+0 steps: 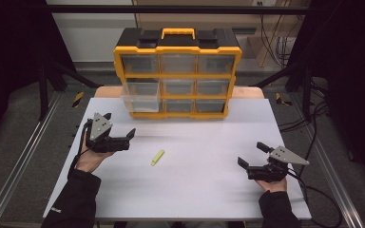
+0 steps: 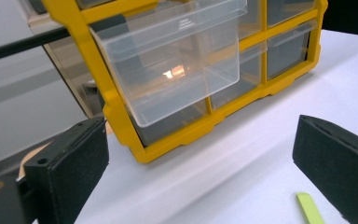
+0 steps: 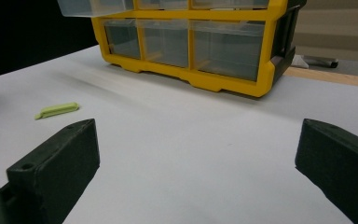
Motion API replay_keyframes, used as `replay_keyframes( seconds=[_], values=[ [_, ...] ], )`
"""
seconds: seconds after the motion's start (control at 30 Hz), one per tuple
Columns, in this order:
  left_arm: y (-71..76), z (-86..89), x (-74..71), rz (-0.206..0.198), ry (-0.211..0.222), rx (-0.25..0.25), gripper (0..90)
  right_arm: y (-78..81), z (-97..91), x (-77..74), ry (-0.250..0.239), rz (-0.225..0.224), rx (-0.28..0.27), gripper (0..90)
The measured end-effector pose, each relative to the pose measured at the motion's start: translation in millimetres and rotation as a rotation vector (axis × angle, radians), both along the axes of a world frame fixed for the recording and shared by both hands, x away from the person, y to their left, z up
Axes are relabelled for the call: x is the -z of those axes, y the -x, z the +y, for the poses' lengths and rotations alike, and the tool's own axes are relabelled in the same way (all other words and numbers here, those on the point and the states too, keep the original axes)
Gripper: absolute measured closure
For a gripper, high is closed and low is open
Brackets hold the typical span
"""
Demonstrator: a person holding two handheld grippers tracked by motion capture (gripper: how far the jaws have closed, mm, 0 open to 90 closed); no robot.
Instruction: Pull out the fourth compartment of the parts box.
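- The small lime-green plastic stick (image 1: 157,157) lay flat on the white table top (image 1: 209,190), in front of the yellow-framed organiser cabinet with clear plastic drawers (image 1: 177,76) and well apart from it.
- The stick's long axis ran on a slant in the high view, its far end tipped toward the right and toward the cabinet.
- The left gripper (image 1: 119,129) stood just to the left of the stick and a little beyond it, its jaws spread wide with nothing between them.
- In the left gripper view, the stick (image 2: 310,207) showed low beside the right-hand jaw, so it lay off to that side and nearer than the fingertips, not between them.
- The right gripper (image 1: 250,154) rested near the table's right edge, also spread and empty, with the stick (image 3: 57,110) far off to its left.
- The left hand (image 1: 88,159) was clearly the nearer, and looked the likelier one to pick the stick up.
- The pulled-out clear drawer (image 1: 141,96) at the cabinet's left column, middle row, stood open close to the left gripper.
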State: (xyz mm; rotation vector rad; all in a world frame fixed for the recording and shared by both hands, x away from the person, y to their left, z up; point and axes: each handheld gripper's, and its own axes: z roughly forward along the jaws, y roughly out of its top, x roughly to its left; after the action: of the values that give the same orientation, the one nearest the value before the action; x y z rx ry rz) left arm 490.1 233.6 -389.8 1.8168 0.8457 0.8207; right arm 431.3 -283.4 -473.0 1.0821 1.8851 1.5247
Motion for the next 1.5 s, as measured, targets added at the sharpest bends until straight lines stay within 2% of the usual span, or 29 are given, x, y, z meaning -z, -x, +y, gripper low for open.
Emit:
replay_keyframes(
  seconds=[0.13, 0.3, 0.43, 0.5, 0.67, 0.93, 1.0, 1.17, 1.37, 1.5],
  values=[
    [8.2, 5.2, 4.7, 0.004, 0.053, -0.023, 3.0, 0.3, 0.2, 0.1, -0.001, 0.004, 0.0, 0.3],
    [14.7, 8.2, 10.0, -0.005, 0.068, -0.031, 3.0, 0.4, 0.8, 0.3, -0.002, 0.007, -0.002, 0.2],
    [17.7, 7.6, 15.7, 0.008, 0.079, -0.042, 3.0, 0.5, 0.7, 0.3, -0.002, 0.005, -0.001, 0.3],
    [19.0, 7.6, 18.4, 0.022, 0.081, -0.032, 2.8, 0.8, 0.5, 0.1, -0.003, 0.005, 0.001, 0.3],
    [22.6, 2.5, 28.1, 0.047, 0.021, -0.031, 1.7, 0.7, 1.1, 0.4, -0.005, 0.008, -0.002, 0.3],
    [27.4, -5.4, 30.4, 0.03, 0.033, 0.004, 2.1, 0.5, 1.5, 0.5, -0.002, 0.004, -0.004, 0.3],
    [28.5, -7.5, 29.8, 0.043, 0.059, 0.021, 2.0, 0.7, 1.6, 0.3, -0.003, 0.004, -0.004, 0.3],
    [28.7, -14.5, 30.4, 0.072, 0.09, 0.032, 1.7, 0.7, 1.4, 0.1, -0.005, 0.005, -0.003, 0.3],
    [27.3, -23.2, 32.6, 0.121, 0.075, 0.047, 1.6, 0.6, 1.6, 0.4, -0.002, 0.005, -0.002, 0.3],
    [26.5, -31.4, 34.0, 0.137, 0.059, 0.056, 1.5, 0.4, 1.3, 0.3, 0.0, 0.004, -0.001, 0.3]
  ],
)
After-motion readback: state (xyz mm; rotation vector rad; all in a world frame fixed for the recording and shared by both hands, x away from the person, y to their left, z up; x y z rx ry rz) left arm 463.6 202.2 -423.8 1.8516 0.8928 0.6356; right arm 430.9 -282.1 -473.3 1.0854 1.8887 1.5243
